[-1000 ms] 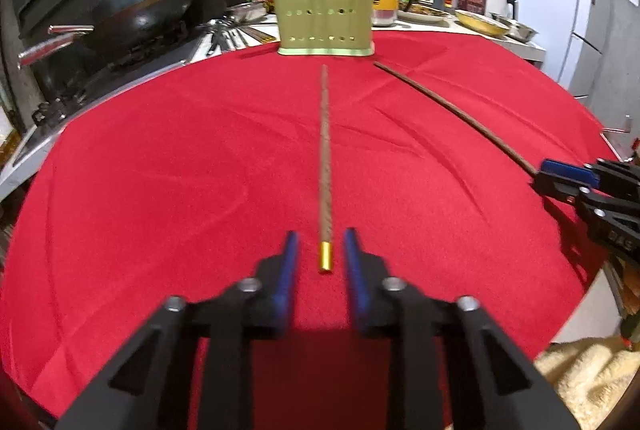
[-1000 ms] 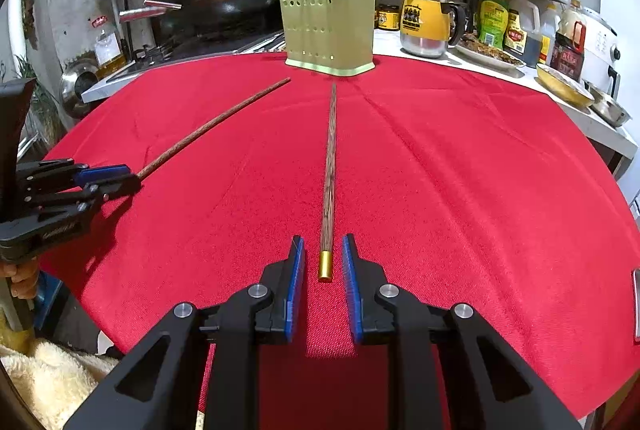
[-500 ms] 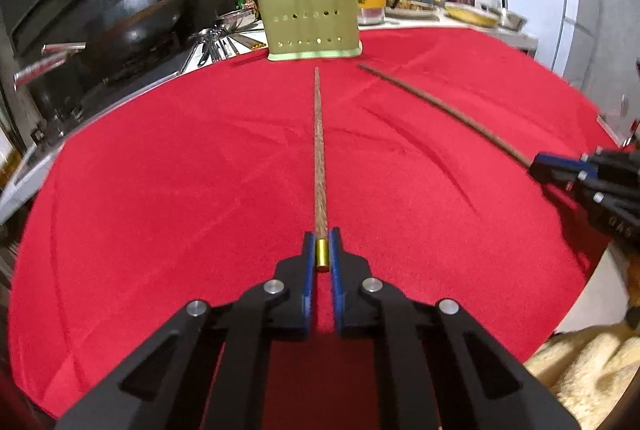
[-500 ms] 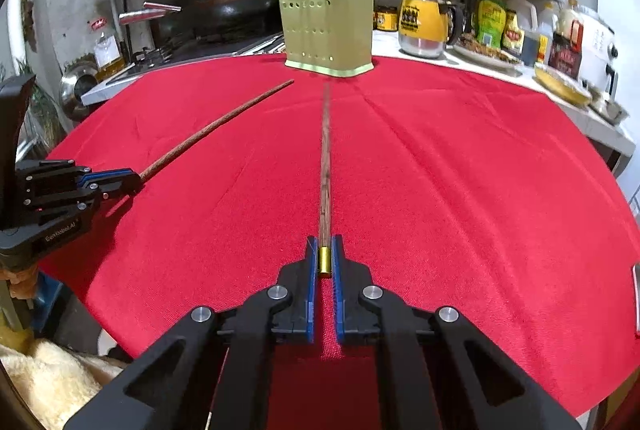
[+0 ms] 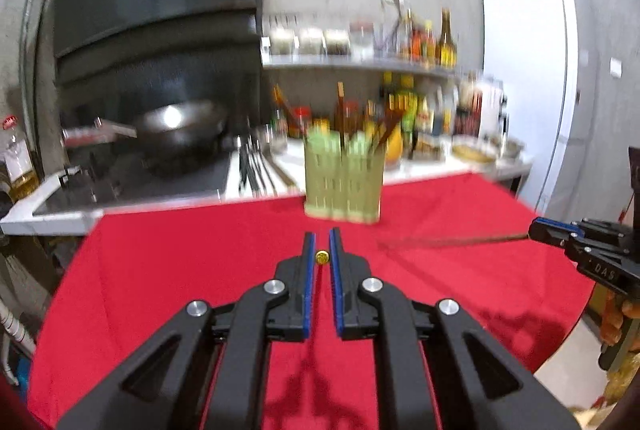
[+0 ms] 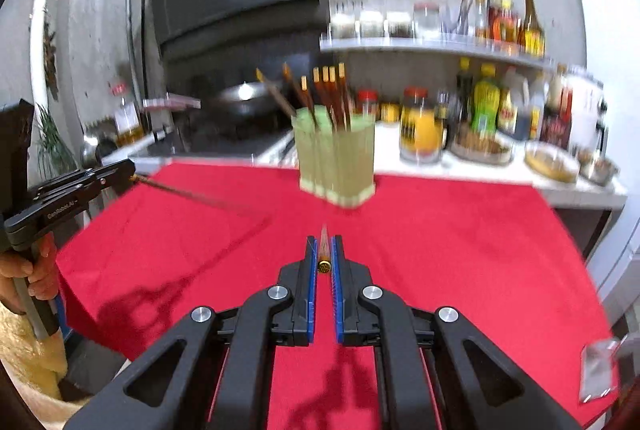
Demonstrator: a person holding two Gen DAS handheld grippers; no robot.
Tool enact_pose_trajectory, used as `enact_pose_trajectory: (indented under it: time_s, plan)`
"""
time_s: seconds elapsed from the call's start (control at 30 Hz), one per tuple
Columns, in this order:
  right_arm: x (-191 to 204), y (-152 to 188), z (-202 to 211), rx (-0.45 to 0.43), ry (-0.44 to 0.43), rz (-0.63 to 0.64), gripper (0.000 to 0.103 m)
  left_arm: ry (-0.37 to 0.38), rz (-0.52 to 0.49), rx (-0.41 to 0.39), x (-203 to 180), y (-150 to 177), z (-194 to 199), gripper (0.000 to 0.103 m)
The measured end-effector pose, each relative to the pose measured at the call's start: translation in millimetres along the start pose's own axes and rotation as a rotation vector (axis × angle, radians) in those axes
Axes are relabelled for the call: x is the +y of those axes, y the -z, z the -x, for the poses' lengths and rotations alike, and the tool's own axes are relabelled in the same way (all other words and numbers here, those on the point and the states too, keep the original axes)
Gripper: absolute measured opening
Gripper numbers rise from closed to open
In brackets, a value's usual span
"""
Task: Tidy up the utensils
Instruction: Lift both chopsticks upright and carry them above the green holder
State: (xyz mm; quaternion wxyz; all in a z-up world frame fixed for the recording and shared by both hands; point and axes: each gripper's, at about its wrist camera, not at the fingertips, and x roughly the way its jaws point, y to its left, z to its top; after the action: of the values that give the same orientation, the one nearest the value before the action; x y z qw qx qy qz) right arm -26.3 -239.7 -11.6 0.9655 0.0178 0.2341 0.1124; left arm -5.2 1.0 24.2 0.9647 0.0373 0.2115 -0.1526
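Both views are blurred. My left gripper (image 5: 322, 235) is shut on the gold-capped end of a brown chopstick (image 5: 321, 257), seen end-on and held above the red cloth (image 5: 160, 270). My right gripper (image 6: 324, 240) is shut on a second chopstick (image 6: 324, 262), which points away at the green perforated holder (image 6: 336, 166). The holder (image 5: 344, 182) stands at the cloth's far edge with several chopsticks upright in it. In the left wrist view the right gripper (image 5: 536, 230) and its chopstick (image 5: 452, 241) show at the right. The left gripper (image 6: 130, 170) with its chopstick (image 6: 192, 195) shows at the right wrist view's left edge.
A dark wok (image 5: 180, 126) sits on the stove at the back left. Bottles, jars and a yellow mug (image 6: 420, 134) crowd the counter and shelf behind the holder, with metal bowls (image 6: 552, 162) at the right. A white fridge (image 5: 528, 70) stands far right. A hand (image 6: 36, 270) grips the left handle.
Both grippers shut on the gold ends of the chopsticks that lay on the cloth, then rose with them. The chopsticks have left the cloth and both views now look higher.
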Motion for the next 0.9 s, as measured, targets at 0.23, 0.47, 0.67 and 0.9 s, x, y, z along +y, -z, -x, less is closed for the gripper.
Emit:
enact_pose_trajectory:
  time_s: [0.23, 0.47, 0.67, 0.9]
  plan:
    - [5, -52, 28, -0.124, 0.016, 0.038, 0.007, 0.012, 0.018, -0.113, 6, -32, 27, 0.007]
    - [3, -66, 23, -0.122, 0.032, 0.037, 0.007, 0.019, 0.026, -0.12, 12, -38, 26, 0.007]
    - [1, -76, 13, -0.111, 0.055, 0.052, 0.007, 0.018, 0.014, -0.12, 15, -41, 17, 0.007]
    - [-13, -62, -37, 0.01, 0.019, -0.002, 0.007, 0.052, 0.079, 0.027, 28, -26, -27, 0.007]
